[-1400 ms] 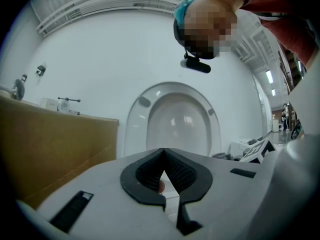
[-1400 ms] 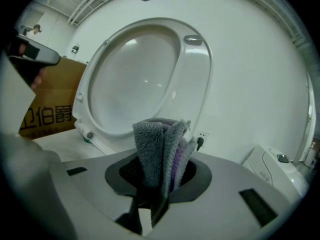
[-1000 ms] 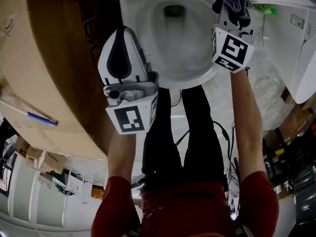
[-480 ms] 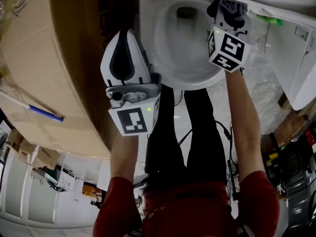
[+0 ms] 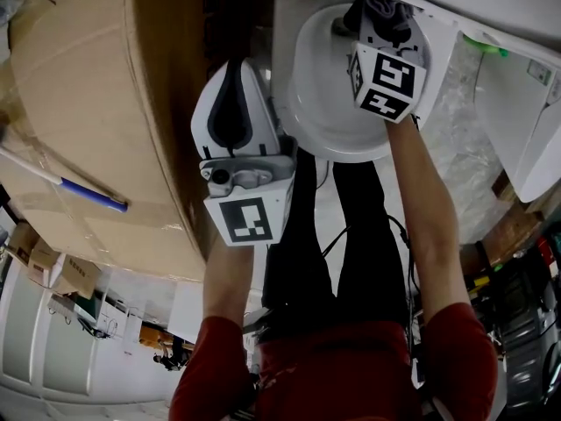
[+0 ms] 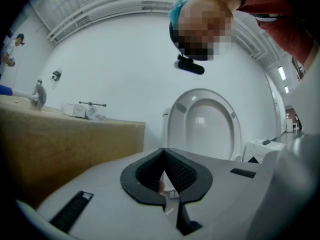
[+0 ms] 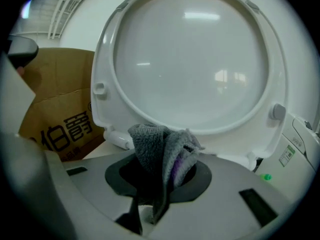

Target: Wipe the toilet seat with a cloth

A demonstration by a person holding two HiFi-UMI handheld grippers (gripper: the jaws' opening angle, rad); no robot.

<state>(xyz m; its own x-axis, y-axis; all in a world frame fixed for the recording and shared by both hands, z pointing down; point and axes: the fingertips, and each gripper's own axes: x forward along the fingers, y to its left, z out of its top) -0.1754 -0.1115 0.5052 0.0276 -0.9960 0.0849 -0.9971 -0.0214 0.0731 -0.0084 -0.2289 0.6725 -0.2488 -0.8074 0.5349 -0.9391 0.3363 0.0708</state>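
The white toilet bowl (image 5: pixel 308 117) lies at the top of the head view, its seat and lid (image 7: pixel 190 59) raised upright. A grey cloth (image 7: pixel 159 151) with a purple patch is bunched between the jaws of my right gripper (image 7: pixel 161 184). In the head view the right gripper (image 5: pixel 384 11) hangs over the back of the bowl, and the cloth (image 5: pixel 388 7) sticks out at its tip. My left gripper (image 5: pixel 230 67) hovers beside the bowl's left rim, between it and a cardboard box. Its jaws meet with nothing between them, and the left gripper (image 6: pixel 164 176) points level at the raised lid (image 6: pixel 202 121).
A big cardboard box (image 5: pixel 88 103) stands close on the toilet's left, with small items on its top (image 6: pixel 80 109). A white unit (image 5: pixel 526 103) with a green light (image 7: pixel 267 177) sits on the right. The person's legs (image 5: pixel 333 235) stand in front of the bowl.
The right gripper with the cloth has moved from the bowl's right rim to the back of the bowl, near the raised seat. The left gripper stays shut beside the left rim.
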